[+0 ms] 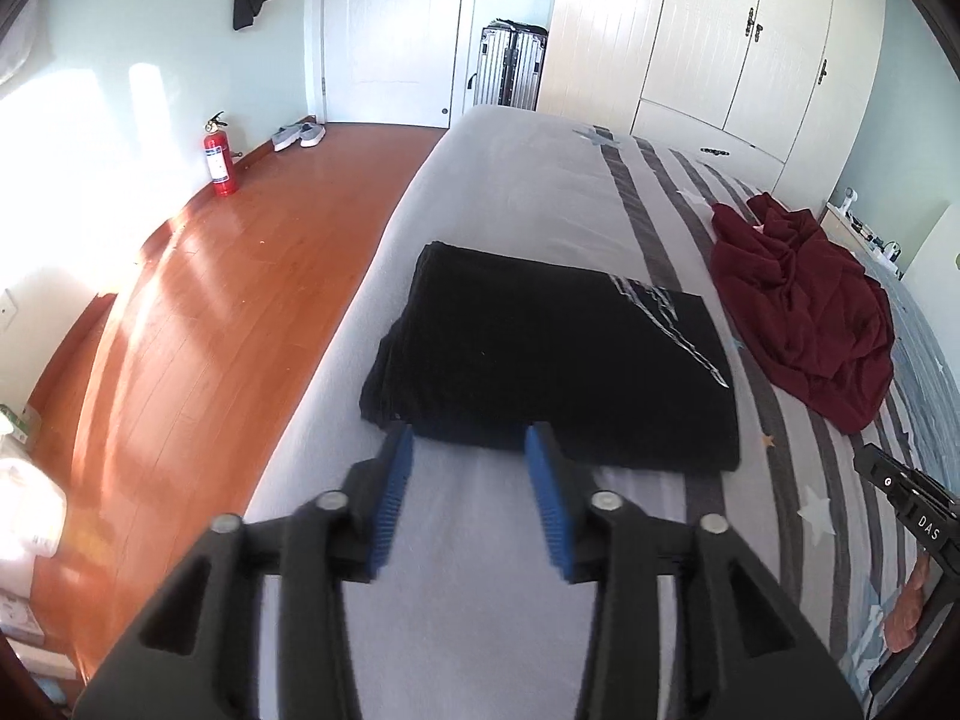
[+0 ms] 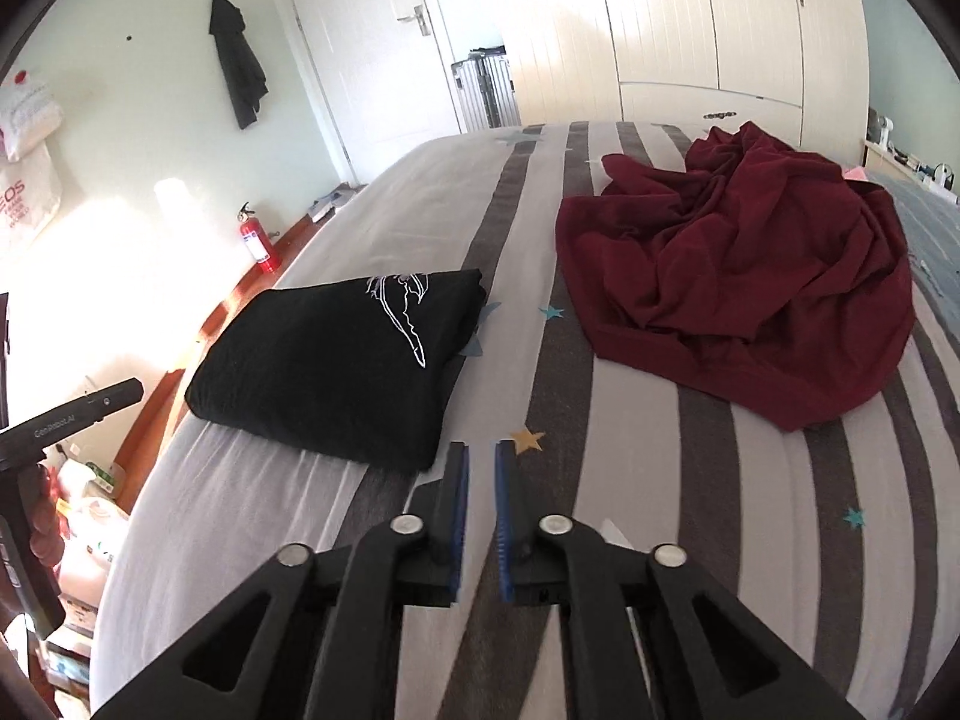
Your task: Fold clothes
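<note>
The black garment (image 1: 540,360) lies on the bed (image 1: 510,192) as a flat, squared rectangle with a white line print on its upper face. In my judgement its folding is complete. It sits near the bed edge that faces the wooden floor (image 1: 228,312).

The dark red garment (image 2: 744,276) lies in a crumpled heap on the striped part of the bed, beside the black garment on the side away from the floor and clear of it. It shows no fold as yet. By my assessment it is the work outstanding.

The left tool (image 1: 471,444) is at a moderate spread, with nothing between its blue pads (image 1: 396,480). Its tips lie at the near edge of the black garment; contact cannot be confirmed.

The right tool (image 2: 481,459) shows only a narrow gap, with nothing in it. It lies just off the near corner of the black garment, over the striped bedding, and is well apart from the dark red garment.

Assessment: one item done, one visibly remaining. Whether further items exist cannot be told.
</note>
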Motion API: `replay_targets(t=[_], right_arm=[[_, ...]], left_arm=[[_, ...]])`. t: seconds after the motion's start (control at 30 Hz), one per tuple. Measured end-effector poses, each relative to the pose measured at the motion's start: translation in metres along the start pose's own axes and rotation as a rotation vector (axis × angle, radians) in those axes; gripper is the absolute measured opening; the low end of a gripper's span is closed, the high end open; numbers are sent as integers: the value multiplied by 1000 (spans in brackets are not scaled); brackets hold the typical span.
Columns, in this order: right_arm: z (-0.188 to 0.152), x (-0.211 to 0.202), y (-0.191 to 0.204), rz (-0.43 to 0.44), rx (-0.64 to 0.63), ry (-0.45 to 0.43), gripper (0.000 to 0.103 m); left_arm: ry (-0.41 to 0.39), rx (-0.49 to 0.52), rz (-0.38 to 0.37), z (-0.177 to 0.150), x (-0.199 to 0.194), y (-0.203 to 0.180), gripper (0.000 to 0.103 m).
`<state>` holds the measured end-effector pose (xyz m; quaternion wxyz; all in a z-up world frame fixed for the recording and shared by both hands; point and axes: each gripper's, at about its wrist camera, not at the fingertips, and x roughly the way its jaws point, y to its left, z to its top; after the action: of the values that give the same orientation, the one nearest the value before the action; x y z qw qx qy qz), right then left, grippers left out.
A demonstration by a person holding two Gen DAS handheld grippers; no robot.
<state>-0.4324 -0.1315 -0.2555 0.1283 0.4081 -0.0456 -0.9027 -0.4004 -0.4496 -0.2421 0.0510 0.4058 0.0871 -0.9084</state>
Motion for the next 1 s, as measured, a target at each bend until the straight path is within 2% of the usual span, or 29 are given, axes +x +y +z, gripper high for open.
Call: replay_targets(t=[0.03, 0.1, 0.17, 0.23, 0.37, 0.43, 0.57, 0.73, 1.0], right_arm=[[-5, -15, -2, 6, -10, -5, 41], [-16, -49, -8, 21, -32, -31, 59], [-26, -77, -16, 40, -53, -41, 63], [-37, -105, -25, 49, -75, -44, 72], [-57, -160, -42, 91, -119, -50, 86], [-66, -186, -49, 103, -157, -61, 95], [-84, -227, -64, 125, -175, -86, 102], [-113, -257, -74, 138, -188, -148, 102], [-184, -283, -67, 150, -265, -249, 102]], left_arm=[[-10, -2, 3, -10, -18, -9, 62], [-16, -5, 16, -33, -53, -29, 67], [-27, -6, 34, -54, -88, -52, 71], [-40, -6, 52, -76, -122, -75, 74], [-105, -14, 75, -112, -192, -120, 96], [-138, -43, 93, -128, -221, -137, 102], [-152, -101, 103, -157, -257, -161, 102], [-195, -63, 109, -197, -270, -182, 102], [-303, -18, 140, -268, -295, -200, 102]])
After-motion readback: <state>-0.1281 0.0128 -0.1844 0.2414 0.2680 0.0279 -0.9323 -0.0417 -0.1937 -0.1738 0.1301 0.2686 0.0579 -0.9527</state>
